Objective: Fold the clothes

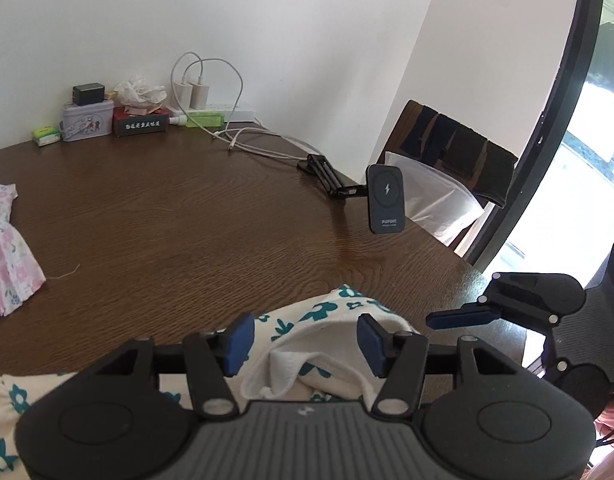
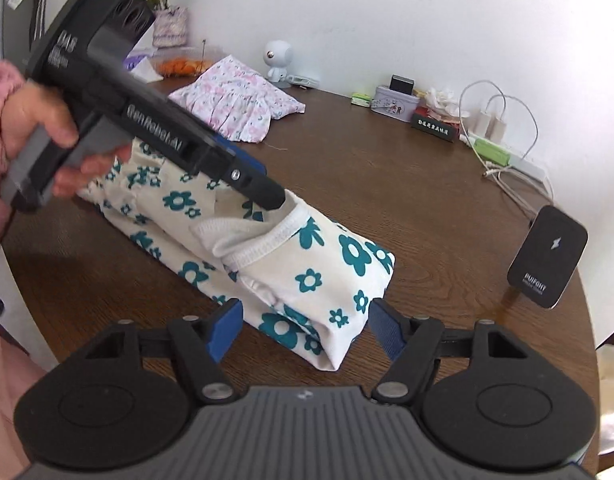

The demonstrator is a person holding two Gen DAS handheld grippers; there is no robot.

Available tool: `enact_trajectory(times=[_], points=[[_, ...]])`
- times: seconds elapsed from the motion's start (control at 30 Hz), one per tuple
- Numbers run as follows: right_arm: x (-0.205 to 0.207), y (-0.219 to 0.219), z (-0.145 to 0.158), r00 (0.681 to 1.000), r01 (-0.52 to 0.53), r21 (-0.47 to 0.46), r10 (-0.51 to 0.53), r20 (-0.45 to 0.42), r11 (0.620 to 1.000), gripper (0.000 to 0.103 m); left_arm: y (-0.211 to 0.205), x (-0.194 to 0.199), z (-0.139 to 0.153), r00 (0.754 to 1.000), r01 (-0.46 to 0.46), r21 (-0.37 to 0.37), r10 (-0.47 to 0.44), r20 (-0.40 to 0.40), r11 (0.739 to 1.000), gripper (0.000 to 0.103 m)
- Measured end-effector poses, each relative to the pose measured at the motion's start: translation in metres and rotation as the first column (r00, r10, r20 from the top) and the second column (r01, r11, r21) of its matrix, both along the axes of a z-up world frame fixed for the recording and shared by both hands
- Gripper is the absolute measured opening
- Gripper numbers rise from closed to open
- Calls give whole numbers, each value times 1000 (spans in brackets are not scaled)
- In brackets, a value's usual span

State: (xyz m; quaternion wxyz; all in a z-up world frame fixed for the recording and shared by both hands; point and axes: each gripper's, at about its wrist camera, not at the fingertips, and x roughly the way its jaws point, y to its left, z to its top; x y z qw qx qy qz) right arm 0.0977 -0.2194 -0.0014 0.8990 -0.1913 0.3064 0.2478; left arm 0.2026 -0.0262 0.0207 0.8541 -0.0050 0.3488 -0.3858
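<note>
Your right claw [image 2: 305,326] is open. It sits low over the near end of the white cloth with teal flowers [image 2: 307,256], one pad on each side of it, not touching. That cloth lies on the brown desk [image 2: 387,184], already folded into a long, thick bundle, with a stitched white hem poking out on top.

Your left claw [image 1: 303,344] is open too. It hangs right above that white hem, and the pads hold nothing. From the right side its tip looks like it may be touching the hem, but the view is too blocked to be sure.

The cloth is soft and light. It will bend, sag and slide open if you lift it by one thin layer. It will not break, so you can squeeze it firmly. Good places to hold are the thick stitched hem or the fat folded end, where many layers stack up. The desk looks smooth, so the bundle may slip when you push it.

Farther back on the desk lies a pink flowered cloth [image 2: 235,96], also soft, well apart from the teal one. It looks bunched more than flat.
</note>
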Motion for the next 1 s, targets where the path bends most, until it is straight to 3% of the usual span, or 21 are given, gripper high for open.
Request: enact_trajectory(times=[0.1, 0.2, 0.43, 0.57, 0.93, 1.0], points=[[-5, 13, -9, 996, -31, -161, 45, 83, 987, 69, 0, 5, 19, 999, 33, -46, -33, -4, 998, 67], [-7, 25, -16, 986, -68, -283, 107, 125, 957, 62, -18, 23, 18, 998, 36, 7, -36, -59, 999, 67], [-26, 63, -44, 915, -112, -574, 309, 258, 811, 57, -67, 69, -3, 971, 91, 166, -51, -233, 982, 45], [-30, 69, -51, 899, -113, -606, 341, 276, 787, 52, -73, 85, -12, 944, 130, 168, -69, -323, 977, 34], [-28, 73, -61, 881, -93, -649, 367, 300, 755, 33, -62, 96, -25, 897, 180, 107, -119, -426, 978, 32], [-29, 73, -62, 876, -94, -660, 376, 300, 746, 24, -62, 96, -27, 896, 178, 94, -122, -427, 979, 21]])
